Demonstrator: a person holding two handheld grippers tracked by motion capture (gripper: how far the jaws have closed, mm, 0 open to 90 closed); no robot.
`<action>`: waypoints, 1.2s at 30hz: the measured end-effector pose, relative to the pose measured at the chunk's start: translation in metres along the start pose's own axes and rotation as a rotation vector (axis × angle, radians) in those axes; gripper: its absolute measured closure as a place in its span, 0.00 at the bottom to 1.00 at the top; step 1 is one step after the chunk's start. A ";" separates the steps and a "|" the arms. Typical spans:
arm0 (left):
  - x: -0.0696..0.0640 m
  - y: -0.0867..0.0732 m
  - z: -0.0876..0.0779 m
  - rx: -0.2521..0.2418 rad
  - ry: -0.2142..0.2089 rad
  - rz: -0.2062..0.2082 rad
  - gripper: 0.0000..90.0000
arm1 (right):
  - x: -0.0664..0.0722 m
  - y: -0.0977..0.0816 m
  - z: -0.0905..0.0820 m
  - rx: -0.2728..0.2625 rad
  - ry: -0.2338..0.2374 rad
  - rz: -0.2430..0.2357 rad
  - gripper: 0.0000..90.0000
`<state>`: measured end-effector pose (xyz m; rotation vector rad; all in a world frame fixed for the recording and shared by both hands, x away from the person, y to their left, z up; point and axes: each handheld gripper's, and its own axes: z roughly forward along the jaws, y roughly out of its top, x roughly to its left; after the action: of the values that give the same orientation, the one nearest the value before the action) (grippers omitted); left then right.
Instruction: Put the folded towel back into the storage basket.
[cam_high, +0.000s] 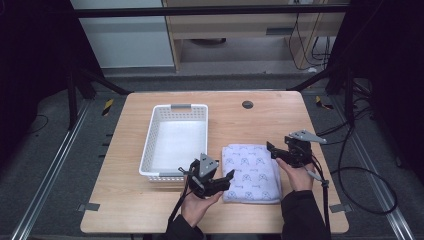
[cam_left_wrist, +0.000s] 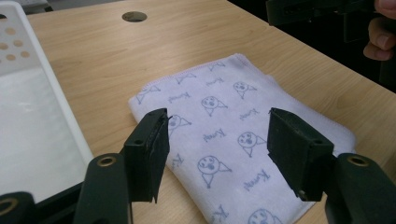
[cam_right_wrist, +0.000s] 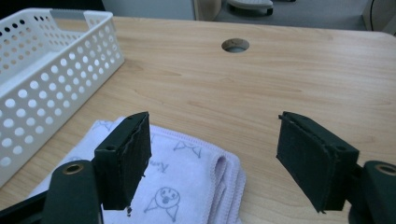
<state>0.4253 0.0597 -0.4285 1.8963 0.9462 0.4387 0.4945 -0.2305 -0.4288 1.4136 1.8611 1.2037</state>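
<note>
Lavender printed cloth (cam_high: 251, 172), folded, lies right of centre in the high view beside the white basket (cam_high: 175, 141), with the left gripper (cam_high: 227, 178) and right gripper (cam_high: 272, 149) flanking it, both wide open and empty. In the left gripper view the cloth sits mid-frame beyond spread jaws; in the right gripper view its layered corner (cam_right_wrist: 224, 175) lies at lower centre, so a shallow pinch might catch only the top layer and unfold it.

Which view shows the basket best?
The high view: the whole basket shows, beside the towel. The left gripper view catches one edge; the right gripper view shows a perforated wall.
</note>
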 end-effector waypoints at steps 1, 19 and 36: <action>0.000 -0.001 0.001 0.003 -0.002 -0.003 0.42 | -0.001 -0.001 0.002 0.006 -0.002 -0.001 0.29; -0.010 -0.024 0.019 0.071 0.009 -0.003 0.44 | -0.004 -0.021 0.021 0.112 0.001 -0.008 0.30; -0.011 -0.041 0.037 0.145 0.058 -0.021 0.44 | -0.009 -0.037 0.034 0.171 -0.002 0.009 0.31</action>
<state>0.4247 0.0401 -0.4811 2.0111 1.0597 0.4243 0.5071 -0.2296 -0.4785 1.5136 1.9981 1.0673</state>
